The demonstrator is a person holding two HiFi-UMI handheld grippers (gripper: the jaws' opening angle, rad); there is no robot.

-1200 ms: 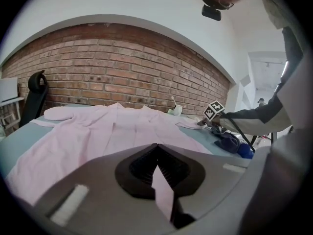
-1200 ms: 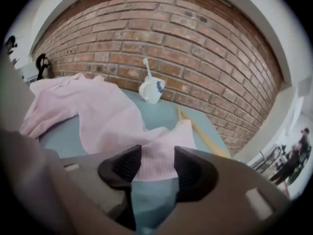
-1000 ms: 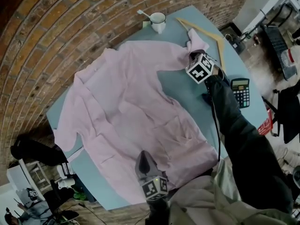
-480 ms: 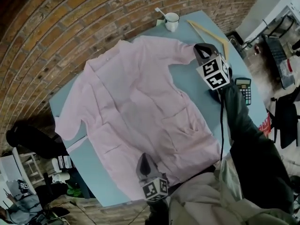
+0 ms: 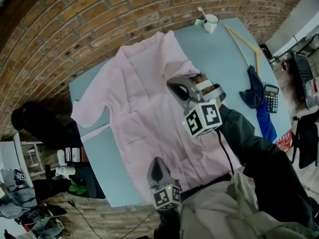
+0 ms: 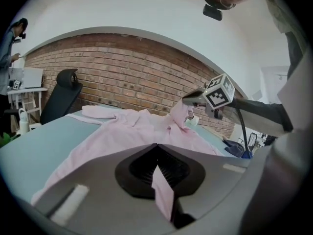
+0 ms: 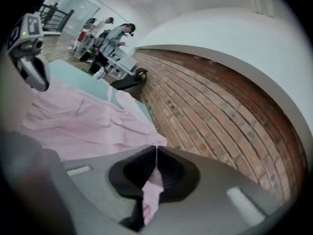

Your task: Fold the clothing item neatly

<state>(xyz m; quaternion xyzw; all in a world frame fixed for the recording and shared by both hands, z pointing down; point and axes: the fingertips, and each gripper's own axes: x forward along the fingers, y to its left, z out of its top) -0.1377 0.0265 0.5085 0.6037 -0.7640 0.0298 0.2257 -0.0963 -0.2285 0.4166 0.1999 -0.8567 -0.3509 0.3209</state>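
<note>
Head view: left gripper and right gripper each pinch the pink shirt, mostly flat on the table; folding looks barely begun.

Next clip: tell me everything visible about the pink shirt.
The pink shirt is thin, pale fabric with a collar, short sleeves and a front pocket. It lies spread and lightly wrinkled on the light blue table. The right gripper is shut on one sleeve, holding it raised over the body. The left gripper is shut on the near hem.
</note>
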